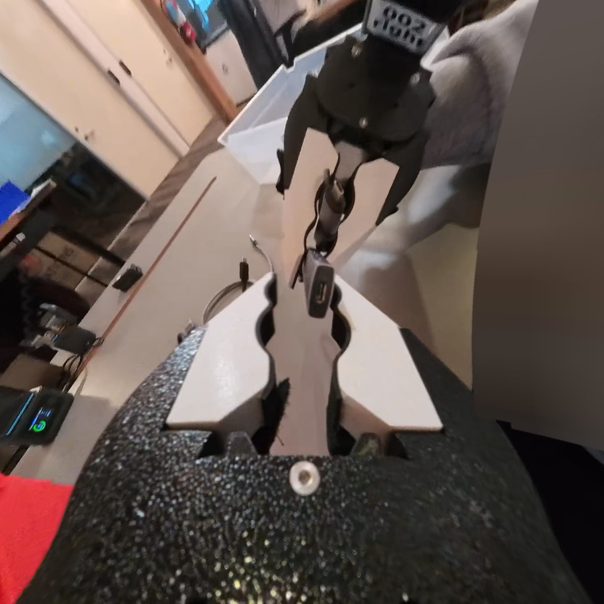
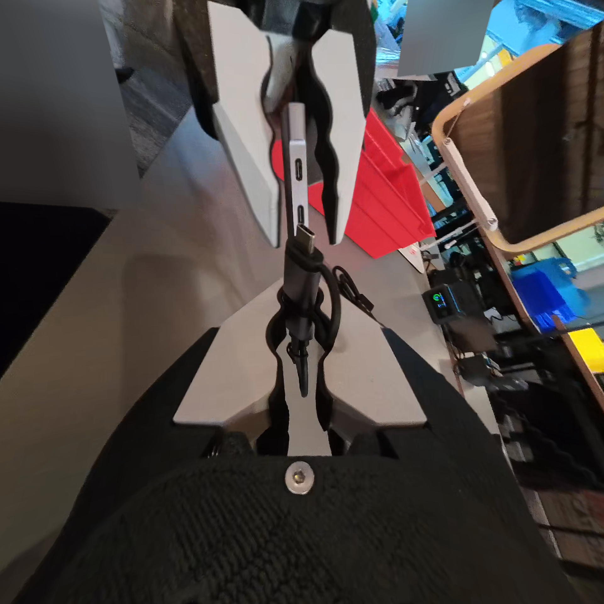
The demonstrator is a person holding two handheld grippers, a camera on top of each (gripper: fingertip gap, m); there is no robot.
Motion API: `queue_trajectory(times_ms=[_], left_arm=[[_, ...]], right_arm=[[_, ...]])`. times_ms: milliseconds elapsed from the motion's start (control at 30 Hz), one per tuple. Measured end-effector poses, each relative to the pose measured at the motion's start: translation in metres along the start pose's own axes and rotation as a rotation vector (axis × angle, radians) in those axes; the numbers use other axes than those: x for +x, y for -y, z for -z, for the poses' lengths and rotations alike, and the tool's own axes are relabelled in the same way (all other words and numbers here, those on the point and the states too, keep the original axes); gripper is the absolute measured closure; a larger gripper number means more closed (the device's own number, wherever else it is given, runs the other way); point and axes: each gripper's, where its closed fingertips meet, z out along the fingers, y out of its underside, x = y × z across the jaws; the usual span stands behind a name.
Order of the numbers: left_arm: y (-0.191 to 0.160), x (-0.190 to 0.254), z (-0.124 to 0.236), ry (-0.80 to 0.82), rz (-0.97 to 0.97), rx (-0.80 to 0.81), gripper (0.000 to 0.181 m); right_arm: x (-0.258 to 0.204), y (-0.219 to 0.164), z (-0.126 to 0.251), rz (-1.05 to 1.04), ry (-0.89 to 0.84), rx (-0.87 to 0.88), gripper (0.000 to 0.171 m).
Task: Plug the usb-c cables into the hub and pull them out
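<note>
My left gripper (image 1: pixel 305 281) is shut on the grey hub (image 1: pixel 318 291), a thin slab held edge-on off the table. From the right wrist view the hub (image 2: pixel 296 157) lies along one finger of that gripper (image 2: pixel 304 242), with two oval ports facing out. My right gripper (image 2: pixel 302 300) is shut on the grey usb-c cable plug (image 2: pixel 300 281), with black cord looped around it. The metal tip of the plug points at the nearer port and sits just outside it. In the left wrist view the right gripper (image 1: pixel 333 206) faces mine with the plug (image 1: pixel 331 209).
The pale table (image 1: pixel 202 245) holds loose cables (image 1: pixel 243 268). A white bin (image 1: pixel 261 130) stands behind the right gripper and a red bin (image 2: pixel 385 202) behind the left one. A small device with a lit screen (image 2: pixel 441 302) sits off the table edge. A person's grey sleeve (image 1: pixel 474 98) is beside the right gripper. Both grippers' tips are close together, under 4 cm apart.
</note>
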Motion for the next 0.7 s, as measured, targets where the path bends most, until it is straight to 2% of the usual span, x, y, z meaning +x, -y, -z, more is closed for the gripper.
queue_trajectory(times_ms=[33,100,300,367,433,567,700], left_arm=[[0.002,0.002,0.000,-0.010,0.000,0.019,0.160],[0.001,0.009,-0.001,-0.051,-0.001,0.029,0.172],[-0.007,0.005,-0.004,-0.032,0.004,-0.017,0.173],[-0.013,-0.008,-0.002,0.053,-0.021,-0.031,0.173],[-0.026,-0.028,0.002,0.172,-0.035,-0.065,0.174],[-0.059,-0.057,0.005,0.396,-0.149,-0.184,0.173],[-0.077,-0.066,0.002,0.509,-0.290,-0.233,0.174]], right_arm=[[-0.002,0.001,0.000,0.002,0.011,0.003,0.163],[-0.005,0.001,-0.001,-0.012,0.027,0.010,0.163],[-0.007,-0.006,-0.005,-0.113,0.040,0.005,0.160],[0.002,-0.010,-0.005,-0.160,-0.006,0.002,0.142],[0.017,-0.017,-0.001,-0.220,-0.080,0.002,0.123],[0.060,-0.041,0.012,-0.353,-0.360,0.001,0.126],[0.077,-0.071,0.019,-0.432,-0.532,-0.106,0.129]])
